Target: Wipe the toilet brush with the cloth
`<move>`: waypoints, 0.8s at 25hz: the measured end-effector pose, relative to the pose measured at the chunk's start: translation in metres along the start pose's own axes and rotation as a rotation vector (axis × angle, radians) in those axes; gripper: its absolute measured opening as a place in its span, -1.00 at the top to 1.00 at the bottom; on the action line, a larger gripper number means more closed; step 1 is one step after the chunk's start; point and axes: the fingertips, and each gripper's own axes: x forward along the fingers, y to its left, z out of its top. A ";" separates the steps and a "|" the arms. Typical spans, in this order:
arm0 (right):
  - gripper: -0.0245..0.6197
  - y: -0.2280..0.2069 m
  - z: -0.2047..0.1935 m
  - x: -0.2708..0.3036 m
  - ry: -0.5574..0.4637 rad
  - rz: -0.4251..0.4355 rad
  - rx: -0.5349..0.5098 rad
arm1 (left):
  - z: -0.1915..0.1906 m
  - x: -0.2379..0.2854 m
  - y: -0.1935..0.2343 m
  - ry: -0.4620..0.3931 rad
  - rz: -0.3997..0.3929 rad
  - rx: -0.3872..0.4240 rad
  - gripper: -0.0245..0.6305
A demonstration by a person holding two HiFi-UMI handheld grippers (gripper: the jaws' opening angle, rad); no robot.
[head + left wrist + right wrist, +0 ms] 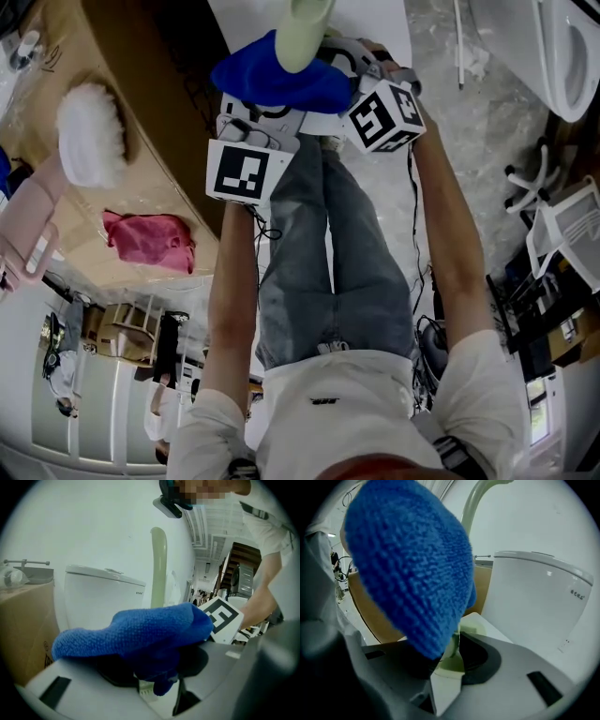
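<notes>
The toilet brush's pale green handle [302,36] sticks up out of a blue cloth [281,80] that lies over both grippers' tips. In the left gripper view the cloth [140,632] is bunched between the pads of my left gripper [157,667], which is shut on it, and the handle [158,566] rises straight behind. In the right gripper view the cloth [410,569] hangs over one jaw of my right gripper [450,656]. The handle [452,660] stands between its jaws, which are slightly apart. The brush head is hidden.
A white toilet [562,47] stands close ahead, its cistern [101,597] just beyond the grippers. On a cardboard box [141,56] to the left lie a white fluffy brush [91,134] and a pink cloth [150,239]. A white rack [567,230] stands at the right.
</notes>
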 end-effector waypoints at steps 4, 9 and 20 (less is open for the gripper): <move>0.63 0.000 -0.002 0.003 0.004 0.010 -0.009 | -0.007 0.009 -0.001 0.003 -0.002 -0.016 0.30; 0.64 0.000 -0.003 0.005 0.006 0.004 -0.041 | -0.010 0.021 0.001 -0.005 0.001 -0.019 0.27; 0.65 0.000 -0.004 0.005 -0.027 -0.033 -0.042 | -0.009 0.028 0.007 -0.004 0.025 0.024 0.54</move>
